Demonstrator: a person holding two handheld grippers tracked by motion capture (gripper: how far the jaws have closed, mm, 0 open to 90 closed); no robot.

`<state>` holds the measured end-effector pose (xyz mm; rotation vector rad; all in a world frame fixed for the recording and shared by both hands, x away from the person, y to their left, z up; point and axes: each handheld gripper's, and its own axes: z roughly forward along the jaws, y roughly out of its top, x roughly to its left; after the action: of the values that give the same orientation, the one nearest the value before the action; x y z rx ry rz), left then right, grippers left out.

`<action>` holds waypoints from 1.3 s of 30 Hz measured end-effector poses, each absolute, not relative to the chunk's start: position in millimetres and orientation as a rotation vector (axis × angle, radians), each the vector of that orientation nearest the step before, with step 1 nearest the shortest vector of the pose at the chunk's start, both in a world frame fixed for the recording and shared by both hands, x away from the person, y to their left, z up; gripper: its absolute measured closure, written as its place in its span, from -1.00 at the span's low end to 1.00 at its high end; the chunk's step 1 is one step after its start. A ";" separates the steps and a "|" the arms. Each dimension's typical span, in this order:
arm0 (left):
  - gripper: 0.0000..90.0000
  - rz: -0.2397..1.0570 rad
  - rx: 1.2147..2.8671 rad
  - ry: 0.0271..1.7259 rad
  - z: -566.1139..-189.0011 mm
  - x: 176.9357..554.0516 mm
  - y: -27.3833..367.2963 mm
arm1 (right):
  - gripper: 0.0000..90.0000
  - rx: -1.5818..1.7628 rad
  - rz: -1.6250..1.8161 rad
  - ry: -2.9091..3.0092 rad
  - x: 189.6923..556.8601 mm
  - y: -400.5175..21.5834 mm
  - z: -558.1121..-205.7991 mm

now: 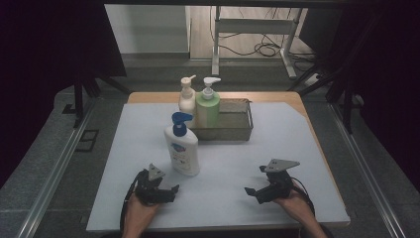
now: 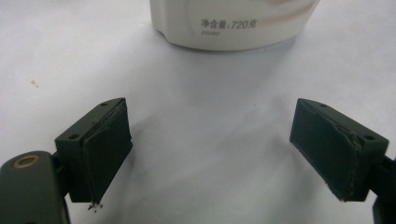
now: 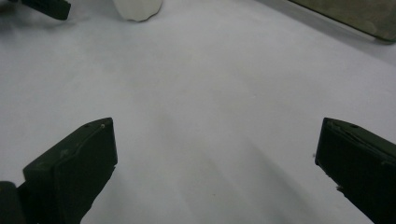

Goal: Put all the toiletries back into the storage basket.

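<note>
A white pump bottle with a blue head [image 1: 182, 148] stands upright on the white mat [image 1: 223, 198]. My left gripper [image 1: 171, 191] rests low at the near left, just short of the bottle, jaws open and empty. In the left gripper view the bottle's base [image 2: 233, 23] sits a little beyond the open gripper [image 2: 210, 140]. My right gripper [image 1: 255, 181] is at the near right, open with nothing between its jaws. The right gripper view has the gripper [image 3: 215, 154] wide over bare mat, with the bottle's base [image 3: 137, 8] far off.
A metal tray [image 1: 237, 130] stands behind the bottle, with a green pump bottle [image 1: 208, 106] and a cream pump bottle [image 1: 187, 99] at its left end. The tray's corner [image 3: 355, 16] shows in the right gripper view. Desk legs and cables lie beyond the table.
</note>
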<state>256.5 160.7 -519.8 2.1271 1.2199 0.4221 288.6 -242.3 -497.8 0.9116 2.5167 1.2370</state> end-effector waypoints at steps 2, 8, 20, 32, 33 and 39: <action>-0.73 0.423 2.131 1.220 -521.0 256.7 160.5 | -1.00 0.914 1.237 2.506 289.8 -243.6 -494.9; -0.74 0.428 2.120 1.209 -522.7 255.8 161.5 | -1.00 0.903 1.264 2.483 293.3 -244.5 -484.6; -0.74 0.433 2.113 1.204 -523.8 254.8 162.2 | -1.00 0.818 1.309 2.475 295.6 -230.5 -467.2; -0.74 0.430 2.106 1.207 -524.1 254.9 162.1 | -1.00 0.772 1.369 2.472 299.0 -213.0 -458.4; -0.74 0.430 2.106 1.207 -524.1 254.9 162.1 | -1.00 0.768 1.369 2.472 299.3 -211.5 -457.7; -0.74 0.431 2.111 1.205 -524.0 254.9 162.3 | -1.00 0.770 1.383 2.467 304.6 -202.5 -451.1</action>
<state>254.9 162.3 -524.0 2.1107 1.2049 0.4306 304.6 -202.5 -451.1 0.7699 2.4674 1.3830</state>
